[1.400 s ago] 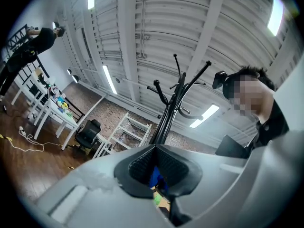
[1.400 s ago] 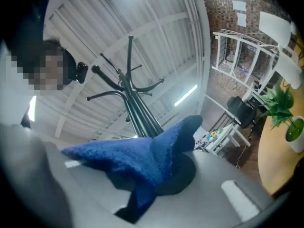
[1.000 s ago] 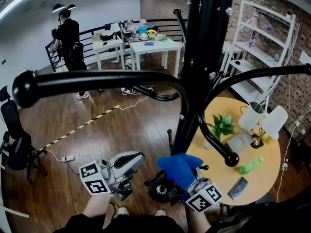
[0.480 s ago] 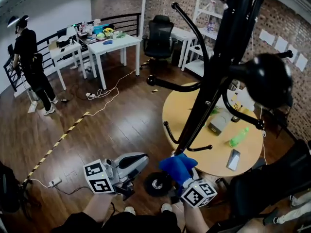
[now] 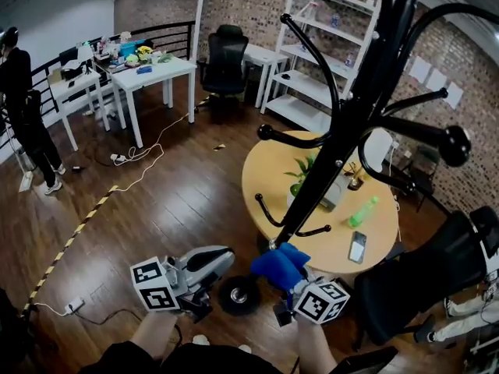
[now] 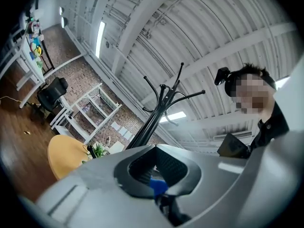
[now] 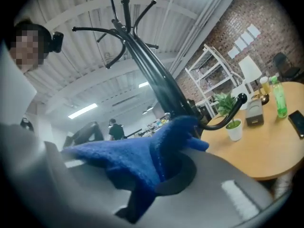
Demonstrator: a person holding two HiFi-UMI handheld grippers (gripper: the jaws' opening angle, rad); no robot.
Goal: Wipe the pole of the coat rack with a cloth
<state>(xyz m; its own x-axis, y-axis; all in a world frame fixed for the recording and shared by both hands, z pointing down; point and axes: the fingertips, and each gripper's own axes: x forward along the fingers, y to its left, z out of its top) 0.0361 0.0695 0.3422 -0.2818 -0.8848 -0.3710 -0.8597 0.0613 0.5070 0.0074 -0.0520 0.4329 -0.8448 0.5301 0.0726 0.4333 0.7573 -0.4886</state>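
The right tool (image 5: 290, 280) was clamped on a blue cloth (image 5: 279, 264), which bunched up out of its jaws and lay against the lowest stretch of the black coat rack pole (image 5: 327, 158), just above a dark round base (image 5: 236, 294) on the wooden floor. In the right gripper view the cloth (image 7: 142, 161) filled the recess between the grey jaws, with the pole (image 7: 154, 87) rising right behind it toward the hooks. The left tool (image 5: 212, 262) hung to the left of the cloth, near it but off the pole, with its jaws together. In the left gripper view a small blue patch showed in the dark recess between them, too little to identify. A round yellow worktop (image 5: 269, 187) stood just beyond the pole, carrying a potted plant (image 5: 304, 171), a green bottle (image 5: 362, 211) and a phone (image 5: 358, 246). A black office chair (image 5: 224, 53) and a white shelf (image 5: 327, 49) stood by the brick wall.
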